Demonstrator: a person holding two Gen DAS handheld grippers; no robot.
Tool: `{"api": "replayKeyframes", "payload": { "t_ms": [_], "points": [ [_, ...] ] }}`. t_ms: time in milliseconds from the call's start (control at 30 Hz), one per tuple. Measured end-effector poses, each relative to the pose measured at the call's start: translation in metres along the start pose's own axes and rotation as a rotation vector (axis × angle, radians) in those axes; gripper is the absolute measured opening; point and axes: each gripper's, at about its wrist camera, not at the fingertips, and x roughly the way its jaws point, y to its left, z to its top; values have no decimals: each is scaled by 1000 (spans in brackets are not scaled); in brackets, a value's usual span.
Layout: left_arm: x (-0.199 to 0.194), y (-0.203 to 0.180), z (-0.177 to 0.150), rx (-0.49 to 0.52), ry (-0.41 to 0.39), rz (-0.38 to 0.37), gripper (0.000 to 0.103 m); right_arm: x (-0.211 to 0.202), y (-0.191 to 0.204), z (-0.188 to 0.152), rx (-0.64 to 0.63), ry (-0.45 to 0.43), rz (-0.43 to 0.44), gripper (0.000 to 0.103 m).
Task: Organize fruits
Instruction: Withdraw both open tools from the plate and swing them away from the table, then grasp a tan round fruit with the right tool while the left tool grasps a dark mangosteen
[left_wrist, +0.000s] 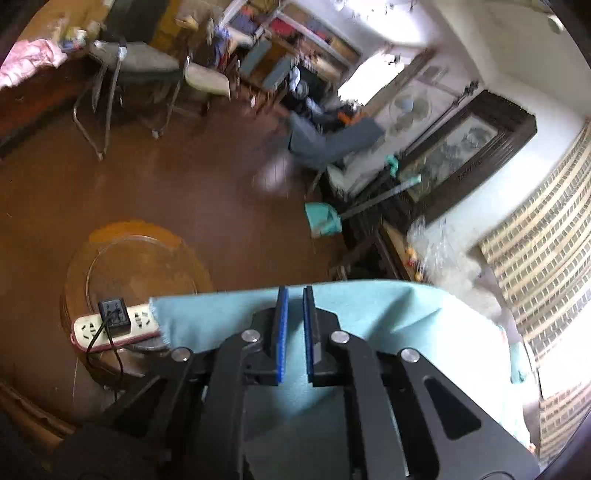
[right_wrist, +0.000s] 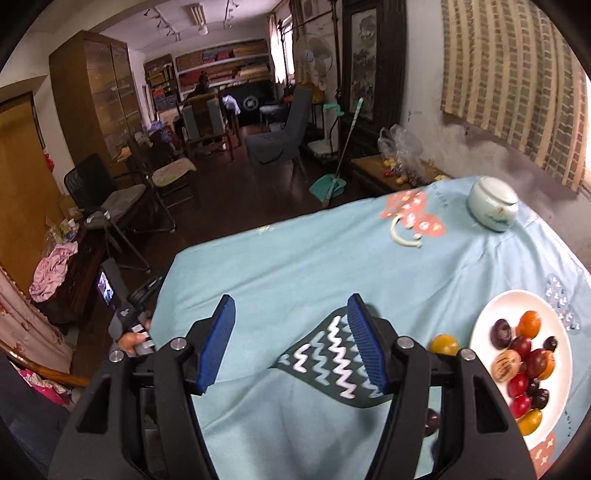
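Matt cloth tablecloth (right_wrist: 295, 258), glossy white plate (right_wrist: 561, 332), ribbed gripper pads (right_wrist: 218, 343).
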Motion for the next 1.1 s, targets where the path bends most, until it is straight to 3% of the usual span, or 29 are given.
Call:
{"api": "replayKeyframes", "payload": {
  "t_ms": [67, 167, 400, 467, 533, 567, 667, 700, 733, 867, 1000, 1100],
  "points": [
    [4, -10, -5, 100, 11, 32, 6, -10, -8, -3, 26, -10, -21, 64],
    [17, -11, -4, 135, 67, 75, 6, -26, -19, -11, 65, -7, -54, 64],
    [38, -36, 19, 345, 103, 191, 10, -73, -58, -29, 185, -19, -120, 64],
    [21, -33, 20, 388, 28, 210, 10, -84, -71, -37, 223, -29, -137, 64],
    [3, -26, 32, 395, 22, 253, 18, -93, -81, -46, 244, -28, -177, 65],
    [-11, -25, 41, 419, -3, 269, 31, -95, -87, -52, 252, -12, -215, 65],
    [-56, -55, 60, 627, -89, 294, 65, -98, -101, -82, 245, 54, -353, 65],
    [-69, -74, 65, 696, -100, 267, 77, -96, -105, -96, 252, 84, -390, 64],
    [-82, -99, 66, 765, -100, 229, 82, -93, -110, -111, 278, 118, -417, 64],
    [-115, -201, 31, 1018, -37, -30, 94, -91, -135, -179, 466, 199, -483, 64],
    [-134, -290, -54, 1236, 149, -343, 96, -80, -150, -217, 531, 245, -502, 64],
    [-141, -330, -133, 1370, 335, -529, 96, -69, -160, -230, 530, 272, -496, 62]
  ]
}}
